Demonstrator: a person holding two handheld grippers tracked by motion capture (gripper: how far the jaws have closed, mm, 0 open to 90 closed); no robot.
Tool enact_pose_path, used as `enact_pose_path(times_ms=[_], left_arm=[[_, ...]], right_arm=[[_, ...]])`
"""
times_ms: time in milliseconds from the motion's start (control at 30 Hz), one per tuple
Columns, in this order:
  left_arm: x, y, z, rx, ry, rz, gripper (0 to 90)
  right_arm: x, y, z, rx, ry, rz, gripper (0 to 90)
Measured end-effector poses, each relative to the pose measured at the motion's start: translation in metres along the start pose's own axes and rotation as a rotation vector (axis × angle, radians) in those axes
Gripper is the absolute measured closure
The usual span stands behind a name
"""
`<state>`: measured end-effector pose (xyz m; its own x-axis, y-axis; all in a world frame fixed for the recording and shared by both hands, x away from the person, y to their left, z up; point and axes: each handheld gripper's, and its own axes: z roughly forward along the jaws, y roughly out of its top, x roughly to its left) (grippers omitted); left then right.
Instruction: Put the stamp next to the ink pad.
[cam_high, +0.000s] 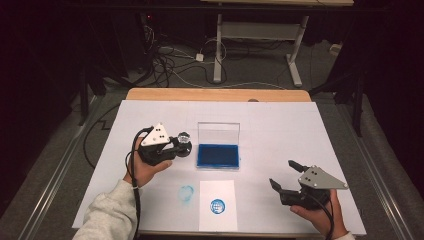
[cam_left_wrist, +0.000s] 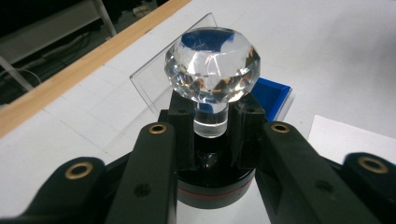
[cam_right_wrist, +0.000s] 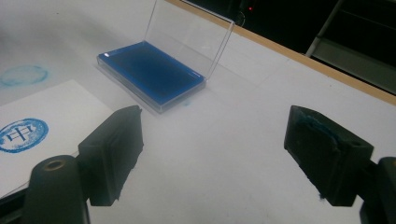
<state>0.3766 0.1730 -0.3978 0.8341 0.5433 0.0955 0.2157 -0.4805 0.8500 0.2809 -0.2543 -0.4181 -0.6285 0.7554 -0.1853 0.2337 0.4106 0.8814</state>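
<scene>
Clear faceted crystal-knobbed stamp with a round black base (cam_left_wrist: 212, 70) is sitting clamped at its stem in my left gripper (cam_high: 176, 146); I'm seeing it left of centre in the high view (cam_high: 184, 138) and mid-frame in the left gripper view. Its knob is standing upright. The stamp is just left of the open blue ink pad in its clear hinged plastic case (cam_high: 218, 154). Whether its base is touching the white table sheet (cam_high: 280, 125) I can't tell.

My right gripper (cam_high: 287, 176) is sitting at lower right of the high view, jaws spread wide with nothing between them; blue ink is smearing one pad (cam_right_wrist: 322, 130). The white paper card (cam_high: 217, 200) with a round blue stamp print (cam_high: 217, 205) is lying bottom centre, below the ink pad. A faint blue smudge (cam_high: 186, 193) is showing just left of the card.
</scene>
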Motion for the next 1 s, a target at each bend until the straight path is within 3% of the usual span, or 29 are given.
enact_pose_path(times_ms=[433, 633, 833, 1000], left_arm=[[0.007, -0.013, 0.026, 0.060, 0.019, -0.019, 72.6], [0.012, -0.018, 0.037, 0.062, 0.020, -0.055, 72.6], [0.013, -0.021, 0.049, 0.091, 0.031, -0.061, 72.5], [0.016, -0.027, 0.056, 0.097, 0.014, -0.083, 72.5]], right_arm=[[0.003, -0.002, 0.005, 0.021, 0.010, -0.013, 19.8], [0.003, -0.003, 0.007, 0.027, 0.010, -0.014, 20.1], [0.003, -0.004, 0.010, 0.043, 0.012, -0.017, 20.5], [0.004, -0.005, 0.011, 0.051, 0.017, -0.019, 21.0]])
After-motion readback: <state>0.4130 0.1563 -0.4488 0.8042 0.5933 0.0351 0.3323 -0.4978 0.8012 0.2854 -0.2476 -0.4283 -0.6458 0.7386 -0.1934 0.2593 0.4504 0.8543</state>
